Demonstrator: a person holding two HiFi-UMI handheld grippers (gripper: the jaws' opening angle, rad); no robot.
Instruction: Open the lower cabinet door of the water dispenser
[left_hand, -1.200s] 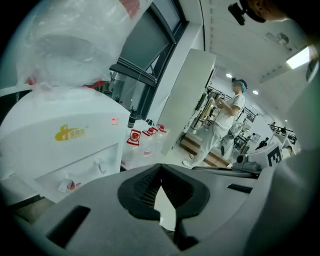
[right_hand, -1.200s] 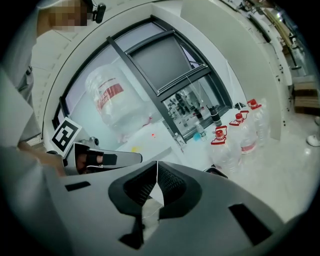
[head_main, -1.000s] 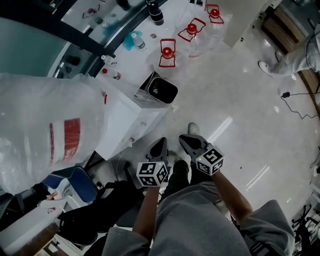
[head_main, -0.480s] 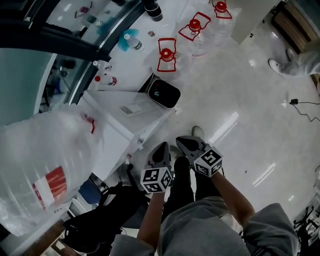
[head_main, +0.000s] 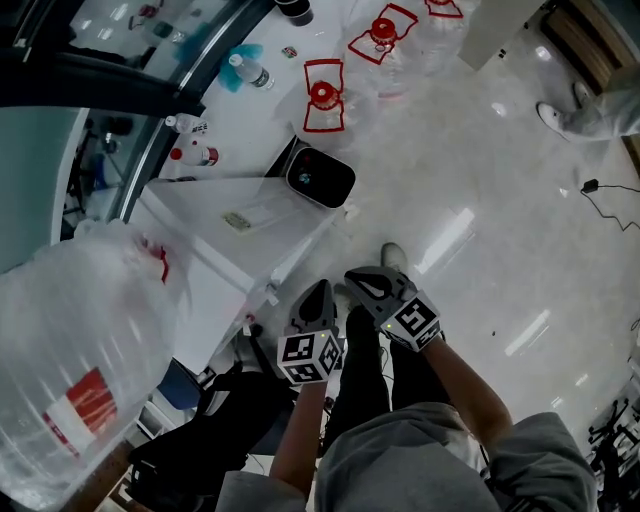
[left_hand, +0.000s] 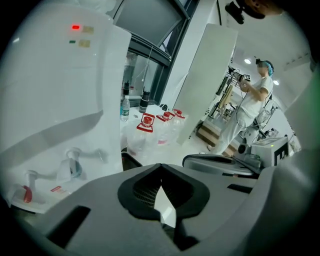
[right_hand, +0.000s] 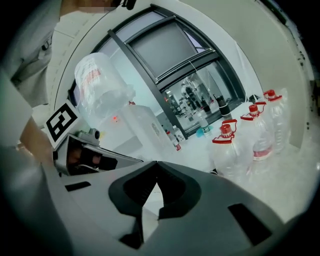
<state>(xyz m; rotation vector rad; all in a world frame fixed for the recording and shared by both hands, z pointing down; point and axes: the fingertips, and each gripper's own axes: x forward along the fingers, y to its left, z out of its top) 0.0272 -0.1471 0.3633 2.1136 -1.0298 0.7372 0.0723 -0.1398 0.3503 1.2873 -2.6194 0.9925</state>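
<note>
Glossy floor (head_main: 480, 150) surrounds us; the water dispenser (head_main: 215, 265) stands upright at ten o'clock, taps facing us. Our left gripper (head_main: 318, 295) and right gripper (head_main: 365, 283) are pressed together, empty.

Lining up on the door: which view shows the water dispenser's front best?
The left gripper view: the water dispenser fills its left side, front on, taps visible. The right gripper view shows it smaller, bottle on top; the head view, from above.
</note>
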